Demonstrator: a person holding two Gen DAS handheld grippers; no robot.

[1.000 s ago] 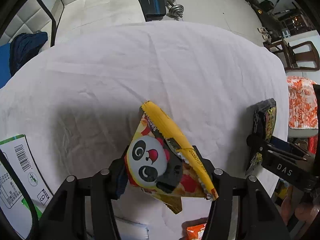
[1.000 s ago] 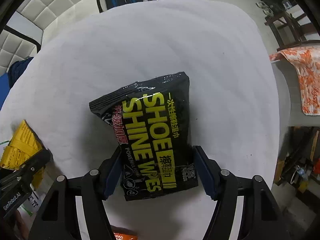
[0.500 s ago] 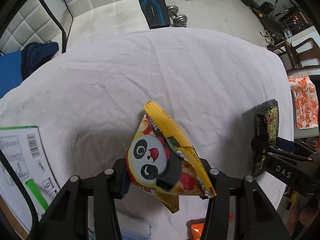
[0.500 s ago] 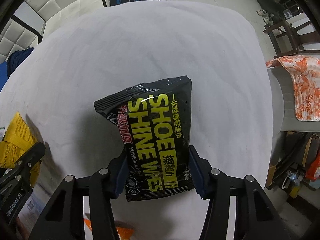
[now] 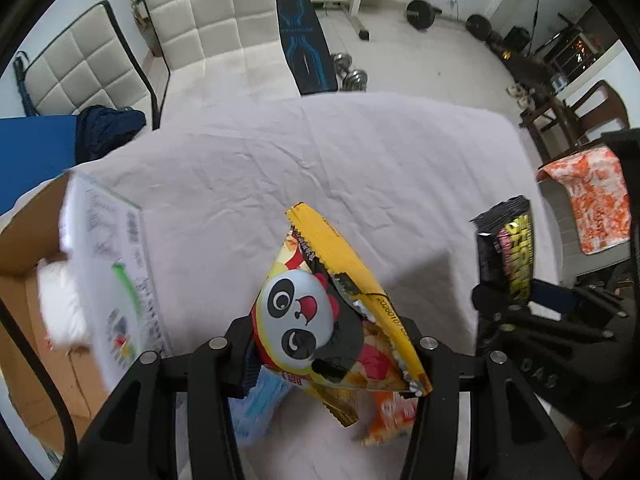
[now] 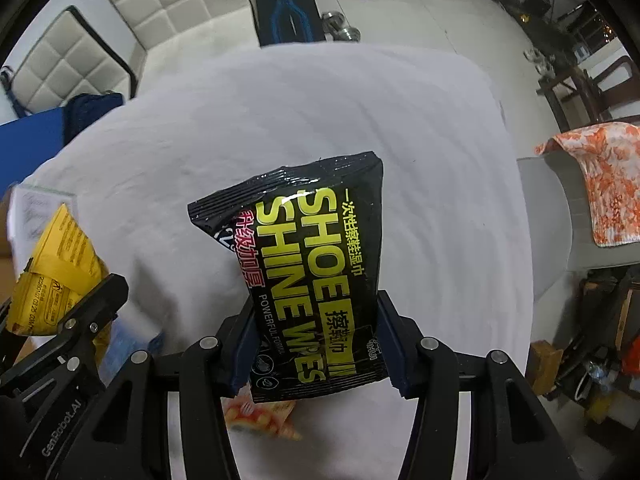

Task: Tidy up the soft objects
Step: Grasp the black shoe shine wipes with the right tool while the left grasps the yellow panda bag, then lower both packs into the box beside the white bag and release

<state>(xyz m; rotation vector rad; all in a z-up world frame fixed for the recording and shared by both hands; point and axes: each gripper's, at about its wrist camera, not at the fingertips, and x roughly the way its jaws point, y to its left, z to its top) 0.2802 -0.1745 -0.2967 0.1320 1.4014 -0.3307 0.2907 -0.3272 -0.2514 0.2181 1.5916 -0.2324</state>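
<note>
My left gripper (image 5: 326, 354) is shut on a yellow panda snack bag (image 5: 320, 312) and holds it above the white-clothed table (image 5: 320, 160). My right gripper (image 6: 316, 344) is shut on a black shoe shine wipes pack (image 6: 316, 272), also lifted off the table. The wipes pack also shows in the left wrist view (image 5: 506, 252), and the yellow bag shows at the left of the right wrist view (image 6: 56, 264). An orange snack packet (image 5: 390, 416) and a light blue packet (image 5: 260, 404) lie on the cloth under the left gripper.
An open cardboard box (image 5: 36, 320) with a printed flap (image 5: 116, 280) stands at the table's left edge, with something white inside. White padded chairs (image 5: 208, 28) and gym weights (image 5: 352, 76) are beyond the table. An orange-patterned cloth (image 6: 600, 184) hangs on a chair at right.
Both grippers have risen and tilted up with their packs held. The cardboard box has come into the left wrist view. The right jaws closed tighter on the wipes pack.
</note>
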